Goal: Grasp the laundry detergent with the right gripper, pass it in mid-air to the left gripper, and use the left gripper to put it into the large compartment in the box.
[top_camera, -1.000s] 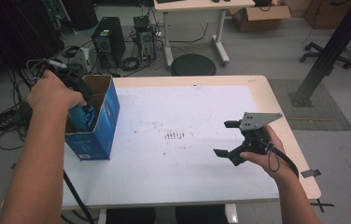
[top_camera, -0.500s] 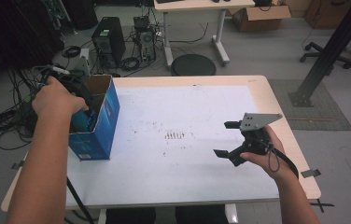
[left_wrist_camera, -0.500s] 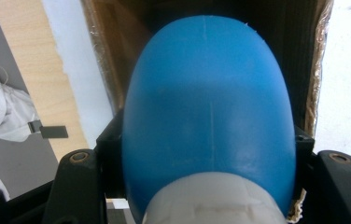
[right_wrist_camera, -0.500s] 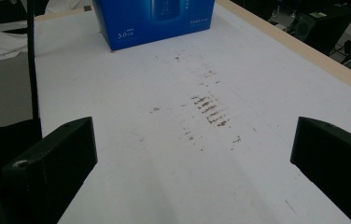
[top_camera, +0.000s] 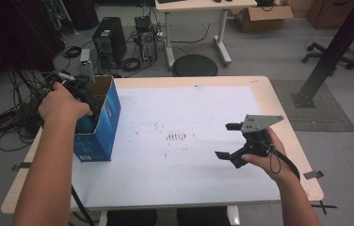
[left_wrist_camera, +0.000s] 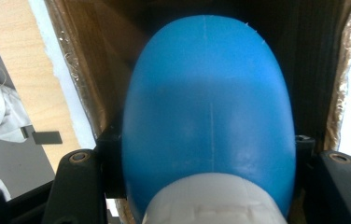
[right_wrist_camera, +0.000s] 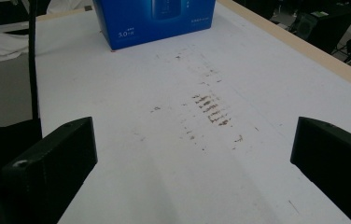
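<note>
A: Where is the left claw (top_camera: 83, 101)?

B: Inside the open top of the blue box (top_camera: 100, 126), which stands upright near the left edge of the surface (top_camera: 203, 113). The person's left hand (top_camera: 62, 102) sits on top of it at the box's mouth.

A: Is it holding anything?

B: Yes. In the left gripper view its jaws are clamped on a smooth blue rounded object (left_wrist_camera: 208, 116) with a whitish part at the near end. The object sits between the two jaws, with the brown cardboard walls (left_wrist_camera: 89, 70) of the box close on either side.

A: And the right claw (top_camera: 231, 141)?

B: It hangs over the right part of the surface, well apart from the box, held in the right hand (top_camera: 269, 157). Its jaws stand wide apart with nothing between them. In the right gripper view they frame bare white surface with a patch of brown marks (right_wrist_camera: 211, 112), and the blue box (right_wrist_camera: 157, 18) is at the far end.
</note>
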A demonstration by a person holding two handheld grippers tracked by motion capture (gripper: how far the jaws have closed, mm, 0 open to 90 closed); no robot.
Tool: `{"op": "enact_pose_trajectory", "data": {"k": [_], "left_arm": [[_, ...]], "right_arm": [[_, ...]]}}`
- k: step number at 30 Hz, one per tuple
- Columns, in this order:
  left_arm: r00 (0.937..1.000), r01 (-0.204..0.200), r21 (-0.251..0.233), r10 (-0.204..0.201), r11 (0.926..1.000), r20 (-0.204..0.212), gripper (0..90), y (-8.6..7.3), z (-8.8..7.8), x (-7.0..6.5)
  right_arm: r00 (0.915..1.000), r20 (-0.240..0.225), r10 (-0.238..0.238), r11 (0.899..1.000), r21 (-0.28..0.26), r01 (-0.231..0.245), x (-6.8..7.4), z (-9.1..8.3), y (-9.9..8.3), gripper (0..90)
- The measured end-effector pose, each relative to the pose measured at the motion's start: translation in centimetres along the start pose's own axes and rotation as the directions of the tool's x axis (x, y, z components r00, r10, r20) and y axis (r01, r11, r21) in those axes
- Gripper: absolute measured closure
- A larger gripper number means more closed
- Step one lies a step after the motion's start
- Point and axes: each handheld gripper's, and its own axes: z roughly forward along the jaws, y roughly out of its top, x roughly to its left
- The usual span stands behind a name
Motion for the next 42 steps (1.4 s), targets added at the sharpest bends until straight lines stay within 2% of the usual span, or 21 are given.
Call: {"op": "enact_pose_trajectory", "data": {"k": [13,20,35,42], "left_arm": [[1.0000,-0.003,0.010,0.003,0.9999,-0.004,38.5,0.2,1.4,0.1],[0.9999,-0.004,0.017,0.004,0.9998,0.012,38.4,0.3,2.2,0.0],[0.9998,0.010,0.009,-0.010,0.9999,0.018,38.3,0.1,2.3,0.2],[0.9998,0.005,0.022,-0.006,0.9997,0.019,38.1,0.2,2.2,0.3]], "right_arm": [[1.0000,-0.003,0.009,1.000,-0.002,-0.009,-0.1,0.2,-0.3,0.6],[0.9999,-0.002,0.013,1.000,-0.002,-0.013,-0.2,0.2,-0.5,0.6],[0.9999,-0.008,0.007,1.000,0.001,-0.007,-0.1,0.3,-0.2,0.7],[0.9999,-0.009,0.008,1.000,-0.001,-0.008,-0.1,0.2,-0.3,0.7]]}}
